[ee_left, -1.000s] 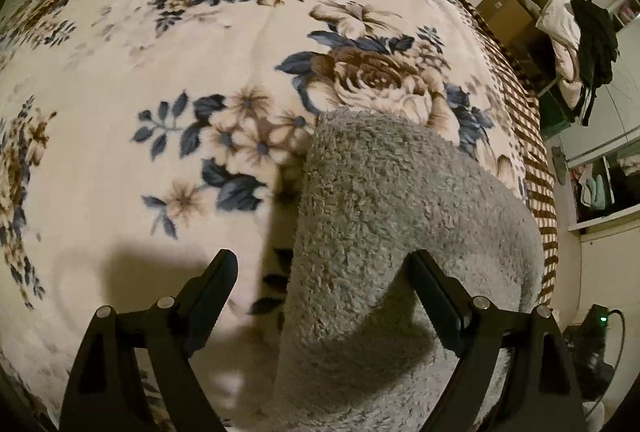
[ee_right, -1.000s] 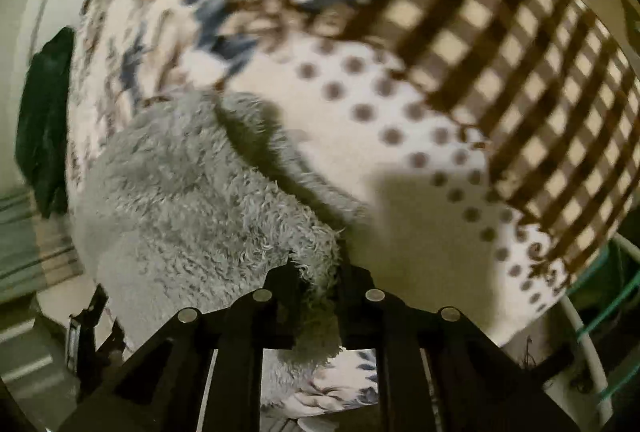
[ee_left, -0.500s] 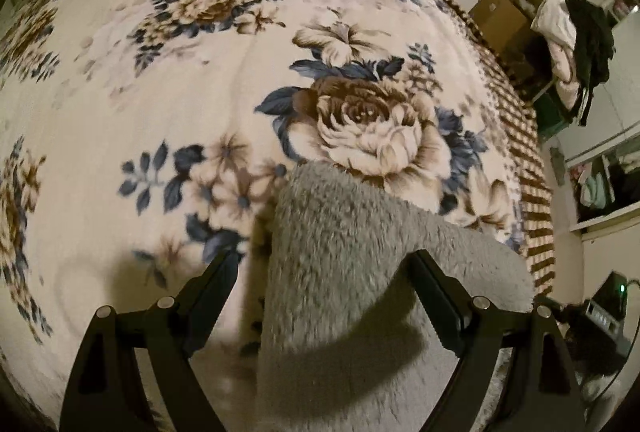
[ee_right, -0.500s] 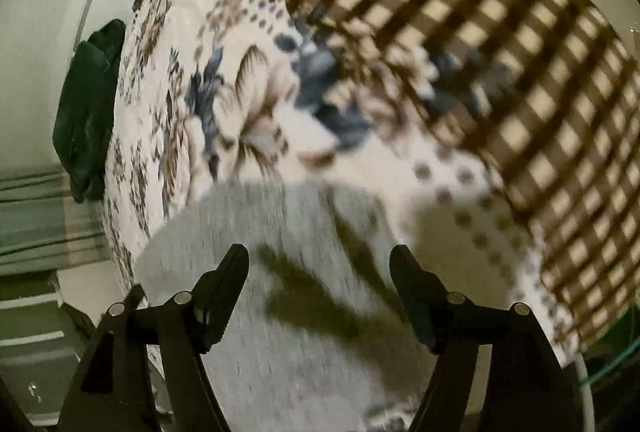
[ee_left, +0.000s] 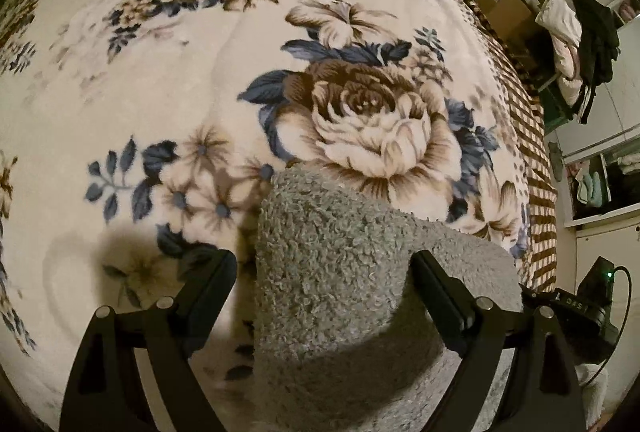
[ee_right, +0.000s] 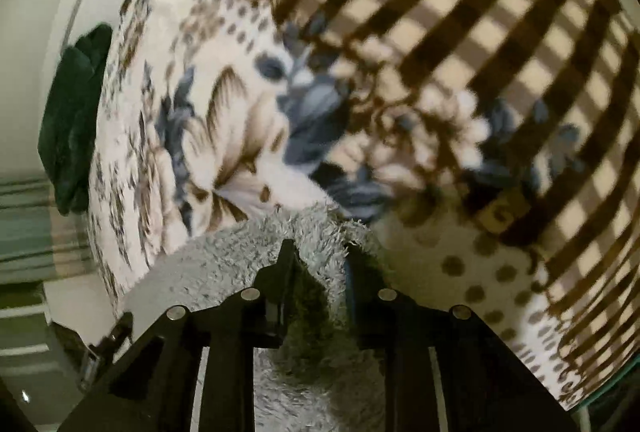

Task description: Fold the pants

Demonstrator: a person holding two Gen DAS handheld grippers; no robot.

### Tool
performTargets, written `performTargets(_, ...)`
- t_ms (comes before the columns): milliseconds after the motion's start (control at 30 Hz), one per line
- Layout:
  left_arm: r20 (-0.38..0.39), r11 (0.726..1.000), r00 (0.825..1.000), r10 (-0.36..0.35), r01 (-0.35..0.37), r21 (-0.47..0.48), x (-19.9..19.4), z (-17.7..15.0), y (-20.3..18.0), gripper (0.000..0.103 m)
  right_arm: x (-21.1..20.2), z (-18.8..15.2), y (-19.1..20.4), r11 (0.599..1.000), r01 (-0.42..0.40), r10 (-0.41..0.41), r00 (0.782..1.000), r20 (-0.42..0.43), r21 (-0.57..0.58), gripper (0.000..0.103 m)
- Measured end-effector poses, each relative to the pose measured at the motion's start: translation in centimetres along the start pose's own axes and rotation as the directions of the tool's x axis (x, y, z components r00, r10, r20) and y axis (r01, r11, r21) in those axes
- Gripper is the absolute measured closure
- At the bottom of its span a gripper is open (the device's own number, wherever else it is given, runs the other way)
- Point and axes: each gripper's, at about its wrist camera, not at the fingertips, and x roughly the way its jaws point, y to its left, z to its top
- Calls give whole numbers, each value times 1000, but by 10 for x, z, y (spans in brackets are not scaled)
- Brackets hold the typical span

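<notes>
Grey fleece pants (ee_left: 332, 336) lie on a floral bedspread (ee_left: 160, 71), their rounded folded end toward the big rose. My left gripper (ee_left: 322, 260) is open wide and straddles that end. Its right finger (ee_left: 432, 284) rests against the fleece and its left finger (ee_left: 208, 284) stands clear over the blanket. In the right wrist view the pants (ee_right: 224, 272) reach the bedspread (ee_right: 224, 135) near its checked border. My right gripper (ee_right: 320, 248) is closing, with a raised ridge of fleece pinched between its narrow jaws.
The bed's brown checked border (ee_right: 480, 31) falls away at its edge. Beyond it are a cardboard box (ee_left: 500, 3), piled clothes (ee_left: 576, 43) and a black device with a green light (ee_left: 592, 296). A dark green garment (ee_right: 76, 119) lies at the far bed edge.
The left gripper has drawn back toward the pants' end, showing more blanket ahead. The right gripper let go of the fleece, opened wide, shifted along the bed edge and has closed again on a fleece ridge.
</notes>
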Motion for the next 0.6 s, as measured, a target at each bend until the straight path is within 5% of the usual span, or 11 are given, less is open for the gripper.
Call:
performTargets(133, 3, 1000, 1000, -5, 5, -8, 0, -1, 0, 13, -24, -8, -7, 999, -33, 33, 999, -14, 13, 34)
performTargets(233, -2, 1000, 1000, -12, 12, -21, 1, -3, 2, 13, -56, -38, -24, 999, -48, 48, 999, -9, 17, 34)
performTargets(400, -2, 1000, 1000, -14, 14, -27, 3, -4, 4, 13, -50, -102, -63, 984, -107, 129, 980, -153, 142, 34)
performTargets(433, -1, 1000, 1000, -12, 12, -26, 3, -4, 4, 13, -42, -113, -70, 976, -131, 160, 973, -164, 173, 46)
performTargets(467, -1, 1000, 1000, -10, 10, -22, 3, -4, 4, 13, -35, -120, -76, 972, -134, 167, 972, -165, 192, 79)
performTargets(500, -2, 1000, 1000, -9, 9, -15, 3, -4, 3, 13, -28, -124, -80, 974, -99, 135, 975, -174, 202, 89)
performTargets(600, -3, 1000, 1000, -9, 9, 5, 3, -4, 0, 13, -15, -127, -98, 967, -7, 50, 986, -160, 254, 90)
